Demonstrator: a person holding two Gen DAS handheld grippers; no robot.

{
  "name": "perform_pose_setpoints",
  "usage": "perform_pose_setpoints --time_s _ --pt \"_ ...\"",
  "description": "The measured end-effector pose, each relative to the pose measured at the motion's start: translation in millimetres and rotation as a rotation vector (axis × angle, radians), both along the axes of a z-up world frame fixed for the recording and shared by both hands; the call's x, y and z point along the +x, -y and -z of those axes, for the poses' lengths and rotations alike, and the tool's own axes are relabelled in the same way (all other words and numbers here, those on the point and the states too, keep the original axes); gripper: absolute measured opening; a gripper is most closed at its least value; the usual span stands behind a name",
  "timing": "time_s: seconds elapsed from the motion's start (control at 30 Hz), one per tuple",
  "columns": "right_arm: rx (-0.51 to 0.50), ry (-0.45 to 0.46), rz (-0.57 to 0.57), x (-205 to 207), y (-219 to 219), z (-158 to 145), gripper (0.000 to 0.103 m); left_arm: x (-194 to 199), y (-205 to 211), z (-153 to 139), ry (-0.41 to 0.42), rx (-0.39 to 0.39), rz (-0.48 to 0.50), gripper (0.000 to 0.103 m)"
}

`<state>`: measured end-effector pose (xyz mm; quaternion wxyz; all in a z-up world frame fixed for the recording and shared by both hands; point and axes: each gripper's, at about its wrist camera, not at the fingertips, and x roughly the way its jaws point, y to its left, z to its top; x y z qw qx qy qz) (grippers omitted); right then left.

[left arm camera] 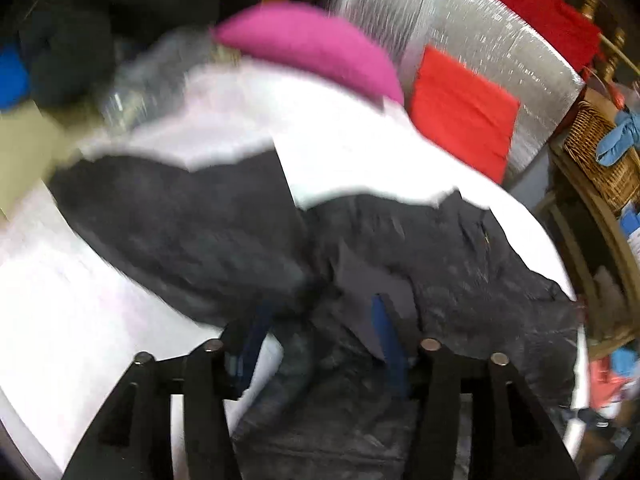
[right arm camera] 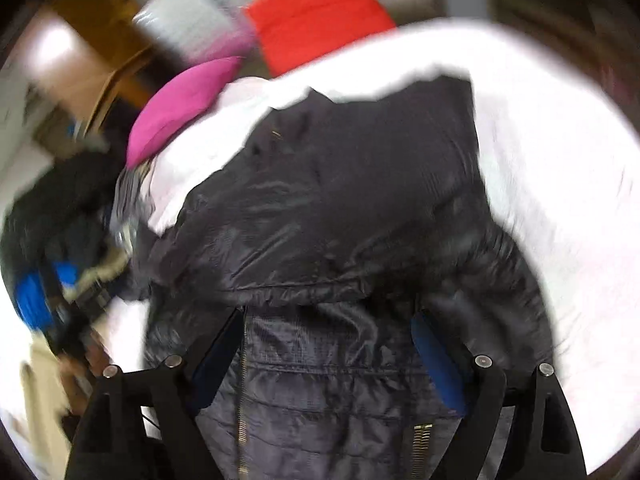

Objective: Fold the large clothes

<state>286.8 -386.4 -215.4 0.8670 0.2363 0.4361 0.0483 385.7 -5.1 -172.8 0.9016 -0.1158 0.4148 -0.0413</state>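
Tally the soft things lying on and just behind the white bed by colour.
Black: 1, the jacket
Pink: 1, the pillow
Red: 1, the cushion
Total: 3

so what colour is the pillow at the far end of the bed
Magenta pink. The pillow shows best in the left wrist view, lying beyond the black jacket.

Both wrist views angled steeply down, close above the dark jacket (left arm camera: 248, 216) (right arm camera: 340, 200), sharing white bed (left arm camera: 60, 300) (right arm camera: 560, 180), pink pillow (left arm camera: 312, 48) (right arm camera: 180, 108), red cloth (left arm camera: 460, 112) (right arm camera: 316, 32)
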Motion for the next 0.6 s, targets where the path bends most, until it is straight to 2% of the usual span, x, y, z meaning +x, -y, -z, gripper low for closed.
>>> perform_pose_setpoints --time_s 0.07,0.1,0.17,0.27,0.33,0.4,0.47,0.53,0.6 --pt "-0.079 0.072 0.019 -4 -10 -14 0.088 -2 9 -5 0.071 0.059 0.013 0.058" --pt "-0.125 0.098 0.049 -2 -17 -18 0.087 0 18 -4 0.081 0.070 0.036 0.058" --pt "-0.220 0.110 0.083 12 -32 -18 0.085 4 30 1 0.078 0.079 0.079 0.058" --pt "-0.370 0.099 0.115 38 -50 -4 0.073 14 60 14 0.073 0.129 0.128 0.058" --pt "-0.381 0.094 0.102 55 -56 6 0.058 25 78 27 0.040 0.169 0.159 0.058" --pt "-0.398 0.083 0.101 67 -60 16 0.058 32 88 41 -0.001 0.202 0.183 0.058" --pt "-0.400 0.017 0.084 83 -59 35 0.057 37 95 60 -0.052 0.257 0.190 0.058" --pt "-0.403 -0.023 0.082 92 -58 45 0.058 34 98 69 -0.056 0.289 0.208 0.058" --pt "-0.427 -0.008 0.081 93 -61 37 0.058 30 102 67 -0.044 0.323 0.228 0.058"
